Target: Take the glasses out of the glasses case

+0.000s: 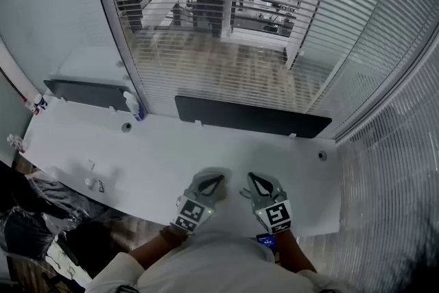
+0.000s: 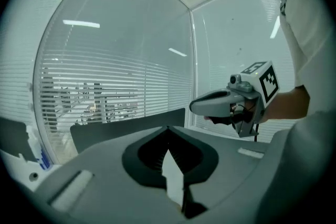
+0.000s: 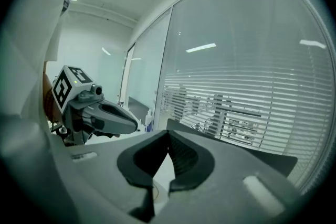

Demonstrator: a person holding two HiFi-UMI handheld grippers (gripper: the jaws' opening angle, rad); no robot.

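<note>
No readable print, only black-and-white square markers on the cube of each grey handheld gripper. The left gripper (image 1: 214, 183) and right gripper (image 1: 256, 182) hover side by side close to the person's chest, over the near edge of the long white worktop (image 1: 206, 147). Both point roughly level twd the glass wall with slatted blinds (image 1: 226, 24). Each pair of jaws is pressed together at the tips w/ nothing btw them. The glasses case can't be made out in any view, so its place rel. to the jaws can't be told.
</note>
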